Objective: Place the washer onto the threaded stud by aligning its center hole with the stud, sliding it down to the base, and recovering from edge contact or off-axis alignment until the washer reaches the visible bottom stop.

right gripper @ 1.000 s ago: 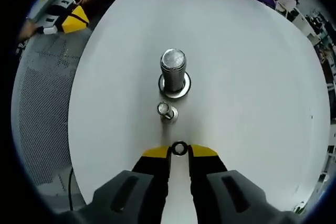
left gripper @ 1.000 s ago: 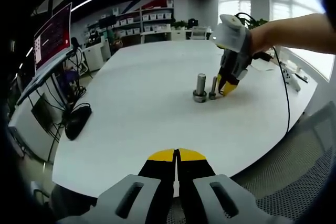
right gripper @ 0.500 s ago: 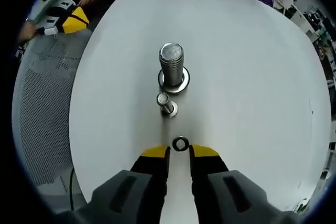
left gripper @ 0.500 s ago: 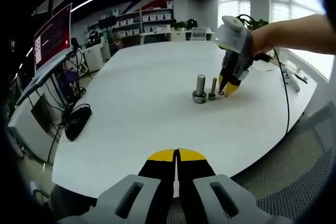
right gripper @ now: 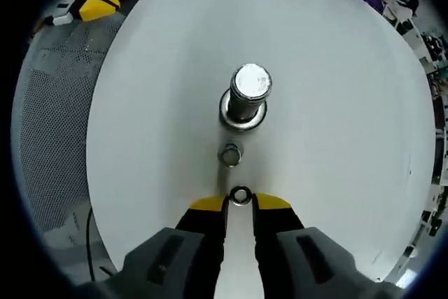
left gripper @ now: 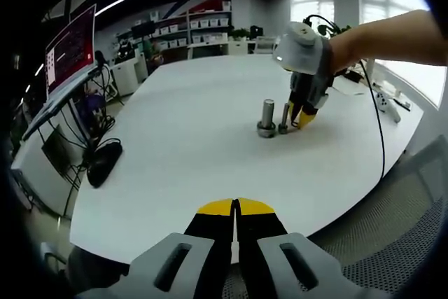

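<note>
Washer (right gripper: pixel 240 196) in right gripper (right gripper: pixel 240 201), beside stud (right gripper: pixel 229 154), large bolt (right gripper: pixel 246 96) beyond

A small washer (right gripper: pixel 240 196) is being pinched betw. the yellow fingers (right gripper: pixel 207 205) of the right gripper (right gripper: pixel 240 203), above the white worktop (right gripper: pixel 336 103). The thin threaded stud (right gripper: pixel 229 154) is being seen just ahead, w/ a larger bolt (right gripper: pixel 246 96) standing beyond it.
</note>
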